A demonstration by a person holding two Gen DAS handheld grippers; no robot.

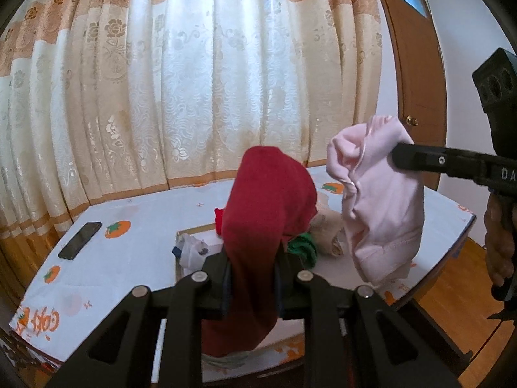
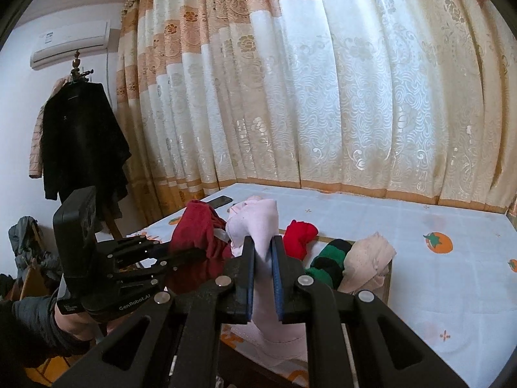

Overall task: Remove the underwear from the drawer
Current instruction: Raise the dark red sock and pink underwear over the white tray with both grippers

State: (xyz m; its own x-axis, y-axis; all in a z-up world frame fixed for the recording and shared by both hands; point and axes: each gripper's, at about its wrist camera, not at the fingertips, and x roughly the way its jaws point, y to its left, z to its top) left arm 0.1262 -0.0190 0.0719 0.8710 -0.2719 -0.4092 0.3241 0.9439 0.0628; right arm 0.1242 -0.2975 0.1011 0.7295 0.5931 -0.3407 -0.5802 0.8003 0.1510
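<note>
Left gripper: your jaws clamp the dark red underwear, lifted above the drawer.
Right gripper: yours pinches pink underwear, right of the red.

Both wrist views curtainward, table-close

Left gripper fingers clamped on cloth, right gripper likewise, both pointing slightly down

Two grippers, left and right, each gripping one garment: dark red underwear, pink underwear. Three bundles: red, green-black, beige. One phone
</note>
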